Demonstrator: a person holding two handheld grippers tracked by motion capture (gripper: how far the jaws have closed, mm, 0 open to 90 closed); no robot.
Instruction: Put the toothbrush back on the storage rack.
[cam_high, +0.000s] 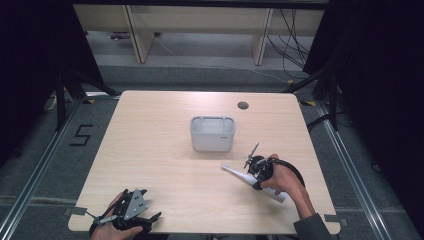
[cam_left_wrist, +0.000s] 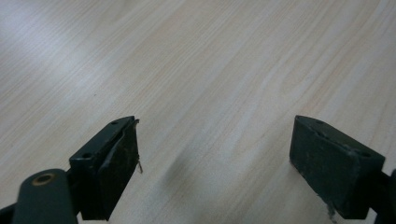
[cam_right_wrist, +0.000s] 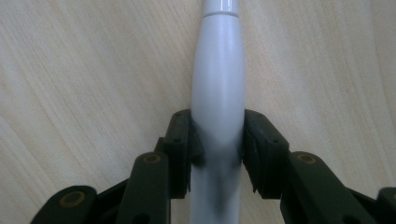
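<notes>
Lower right of the high view: the right gripper (cam_right_wrist: 217, 149) clamps the smooth white plastic electric-toothbrush handle (cam_right_wrist: 218, 93) lying on the table; likely light, rigid, slippery, best held mid-body.

From my seat, the long white plastic handle (cam_right_wrist: 218, 93) runs off the top and bottom edges of the right gripper view. In the high view my right hand (cam_high: 282, 179) covers its middle beside the grey rectangular plastic bin (cam_high: 212, 133), whose inside I cannot see into. The handle's tip is too small to read.
</notes>
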